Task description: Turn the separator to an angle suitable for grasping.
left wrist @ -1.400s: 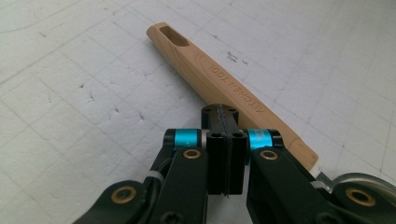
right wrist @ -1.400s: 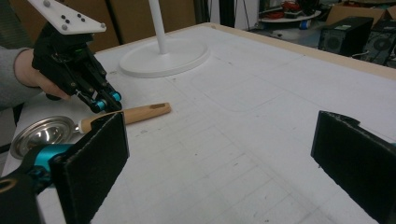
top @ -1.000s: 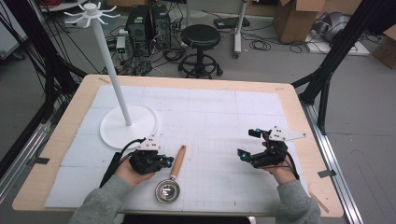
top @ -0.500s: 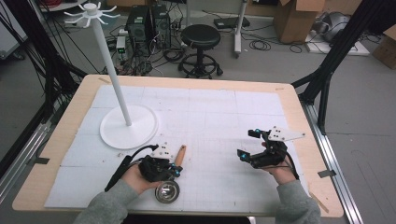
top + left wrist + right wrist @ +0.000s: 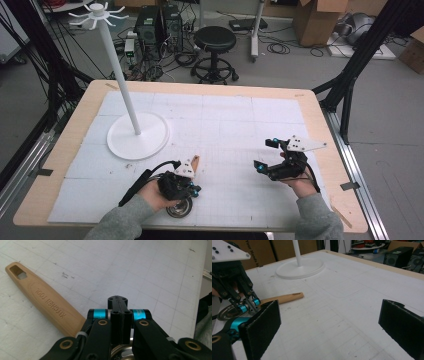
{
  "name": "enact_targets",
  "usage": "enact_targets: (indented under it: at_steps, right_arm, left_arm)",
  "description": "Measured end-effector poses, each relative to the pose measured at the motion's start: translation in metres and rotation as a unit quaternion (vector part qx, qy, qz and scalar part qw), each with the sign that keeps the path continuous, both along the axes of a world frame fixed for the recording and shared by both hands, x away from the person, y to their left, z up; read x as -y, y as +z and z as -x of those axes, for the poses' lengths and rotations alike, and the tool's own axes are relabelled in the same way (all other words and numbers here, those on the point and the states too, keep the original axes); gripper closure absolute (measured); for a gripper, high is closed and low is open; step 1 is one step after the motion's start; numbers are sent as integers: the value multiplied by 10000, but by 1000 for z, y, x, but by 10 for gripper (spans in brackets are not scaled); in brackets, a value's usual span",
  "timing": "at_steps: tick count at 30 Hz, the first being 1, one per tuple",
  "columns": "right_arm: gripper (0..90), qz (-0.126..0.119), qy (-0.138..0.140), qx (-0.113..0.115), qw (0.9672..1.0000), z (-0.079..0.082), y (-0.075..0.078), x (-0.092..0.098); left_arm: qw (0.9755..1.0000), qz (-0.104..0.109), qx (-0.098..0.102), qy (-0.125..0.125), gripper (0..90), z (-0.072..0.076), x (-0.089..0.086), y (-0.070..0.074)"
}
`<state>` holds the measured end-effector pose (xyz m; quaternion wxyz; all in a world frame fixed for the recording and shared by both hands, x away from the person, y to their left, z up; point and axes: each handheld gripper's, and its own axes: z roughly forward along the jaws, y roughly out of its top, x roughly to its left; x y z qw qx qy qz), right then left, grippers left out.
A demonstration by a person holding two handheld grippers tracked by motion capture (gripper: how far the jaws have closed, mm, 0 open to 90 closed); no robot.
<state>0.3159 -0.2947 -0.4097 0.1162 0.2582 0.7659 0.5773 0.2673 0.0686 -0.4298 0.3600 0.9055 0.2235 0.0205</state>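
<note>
Strainer (image 5: 179,206) with wooden handle (image 5: 42,300) at the table's (image 5: 310,110) near edge, left gripper (image 5: 184,186) above its metal bowl, jaws pressed together, right gripper (image 5: 266,155) jaws spread wide, well apart, white stand (image 5: 137,135) beyond.

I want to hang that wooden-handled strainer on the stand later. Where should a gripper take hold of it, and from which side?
Probably the wooden handle near its middle, coming from above with the jaws across its width. It lies flat on the mat, long and narrow with straight sides, and gripping mid-length keeps the hanging hole at its tip open. The metal bowl is round and sits under the left gripper.
</note>
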Motion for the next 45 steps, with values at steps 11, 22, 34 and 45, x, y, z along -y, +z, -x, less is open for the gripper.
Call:
enact_targets:
  at_steps: [11,22,34,45]
  right_arm:
    - [33,-3,-13,6,10000,1,0,1]
    - [33,2,-6,-12,10000,0,0,0]
    - [33,2,-33,-16,10000,1,0,1]
    - [33,8,-33,-22,10000,2,0,2]
  left_arm:
    - [9998,-177,43,-63,897,1,0,-2]
    - [9995,-238,146,-135,897,0,-1,-2]
    - [9994,-234,75,-232,897,4,-9,-1]
    - [9997,-112,4,-225,897,7,-37,-2]
